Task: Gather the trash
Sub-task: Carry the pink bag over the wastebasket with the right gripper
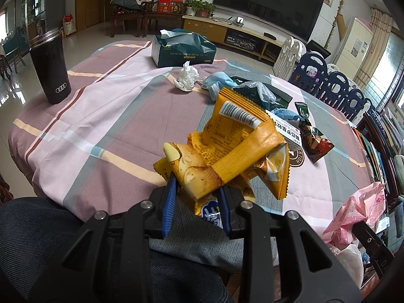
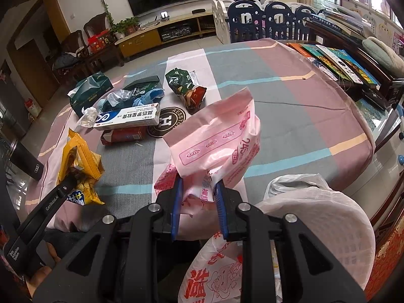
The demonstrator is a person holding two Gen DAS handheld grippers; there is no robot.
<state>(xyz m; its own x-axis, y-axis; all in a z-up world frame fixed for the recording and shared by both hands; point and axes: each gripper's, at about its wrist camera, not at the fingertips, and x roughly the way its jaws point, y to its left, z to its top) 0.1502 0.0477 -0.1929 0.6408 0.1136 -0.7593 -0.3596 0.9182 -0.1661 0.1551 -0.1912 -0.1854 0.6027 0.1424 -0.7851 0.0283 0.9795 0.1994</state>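
Note:
My left gripper (image 1: 195, 189) is shut on a crumpled yellow chip bag (image 1: 234, 149) at the table's near edge; it also shows in the right wrist view (image 2: 80, 161). My right gripper (image 2: 198, 186) is shut on a pink plastic wrapper (image 2: 222, 136), held above a white bin (image 2: 325, 217) lined with a plastic bag. More trash lies on the table: a crumpled tissue (image 1: 186, 77), a blue face mask (image 1: 214, 82), a white medicine box (image 2: 128, 118), a red box (image 2: 123, 136) and green snack wrappers (image 2: 181, 79).
A black tumbler (image 1: 51, 68) stands at the table's left. A dark green tissue box (image 1: 181, 48) sits at the far side. A round coaster (image 2: 166, 121) lies mid-table. Books (image 2: 338, 63) and a fence of chairs stand to the right.

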